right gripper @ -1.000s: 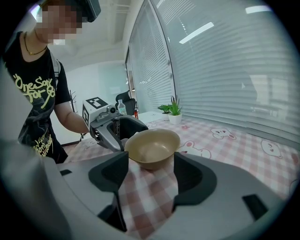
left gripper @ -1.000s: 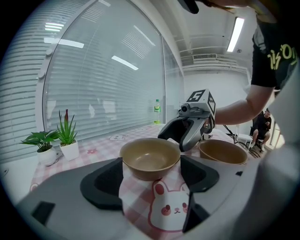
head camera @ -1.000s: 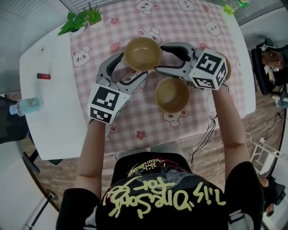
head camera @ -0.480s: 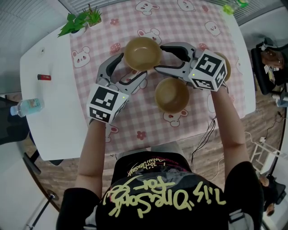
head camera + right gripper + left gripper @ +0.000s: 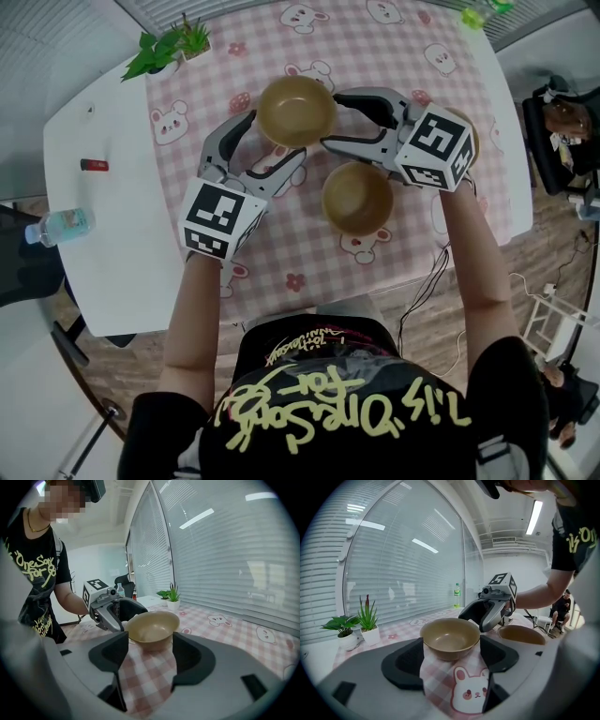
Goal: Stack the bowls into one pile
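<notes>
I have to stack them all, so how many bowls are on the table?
2 for certain: the far bowl mid-cloth and the near bowl closer to the table's front edge. A tan sliver showing behind the right gripper may be a third, mostly hidden.

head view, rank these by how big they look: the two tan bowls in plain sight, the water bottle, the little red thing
1-2. far bowl and near bowl: they look alike, so no ranking between them
3. water bottle
4. red thing, clearly the smallest
</notes>
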Motion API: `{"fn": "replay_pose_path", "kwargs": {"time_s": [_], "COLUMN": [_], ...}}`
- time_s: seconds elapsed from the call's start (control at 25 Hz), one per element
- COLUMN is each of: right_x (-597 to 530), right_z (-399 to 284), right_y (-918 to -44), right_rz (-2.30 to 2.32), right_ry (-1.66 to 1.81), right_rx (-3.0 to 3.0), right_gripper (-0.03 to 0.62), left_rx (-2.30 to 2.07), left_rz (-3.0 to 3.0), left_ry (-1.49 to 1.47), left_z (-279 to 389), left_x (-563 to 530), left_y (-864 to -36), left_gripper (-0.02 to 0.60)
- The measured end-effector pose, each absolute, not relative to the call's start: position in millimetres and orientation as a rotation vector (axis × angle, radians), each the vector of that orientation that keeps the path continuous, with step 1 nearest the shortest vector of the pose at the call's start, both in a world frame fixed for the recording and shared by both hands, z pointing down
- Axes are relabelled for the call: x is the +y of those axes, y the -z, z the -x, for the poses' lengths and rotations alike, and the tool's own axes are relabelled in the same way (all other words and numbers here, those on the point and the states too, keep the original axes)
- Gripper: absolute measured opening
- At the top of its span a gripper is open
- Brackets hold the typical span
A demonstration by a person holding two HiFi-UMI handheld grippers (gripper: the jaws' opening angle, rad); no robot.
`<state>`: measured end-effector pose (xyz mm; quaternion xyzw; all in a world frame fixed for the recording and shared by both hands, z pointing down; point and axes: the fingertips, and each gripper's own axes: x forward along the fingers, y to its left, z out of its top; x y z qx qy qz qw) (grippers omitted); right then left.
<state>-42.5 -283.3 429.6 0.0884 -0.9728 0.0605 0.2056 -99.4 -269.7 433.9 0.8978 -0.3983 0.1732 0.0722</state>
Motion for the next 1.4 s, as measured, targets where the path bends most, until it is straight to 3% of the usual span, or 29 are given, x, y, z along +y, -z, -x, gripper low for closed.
{"fn": "replay_pose_path", "kwargs": {"time_s": [1.4], "right_x": [-259.1], "right_z": [15.7], "right_y": [-364.5], "right_rz": [-0.366], "right_ry": [-0.084], "right_rx": [-2.753], "right_gripper": [0.285], "left_rx": [-1.161], "left_rz": [-2.811], "left_ry": [-0.521], "left_z": [74.0], "left_x": [-249.4], "left_y": [-369.4], "left_gripper": [0.377]}}
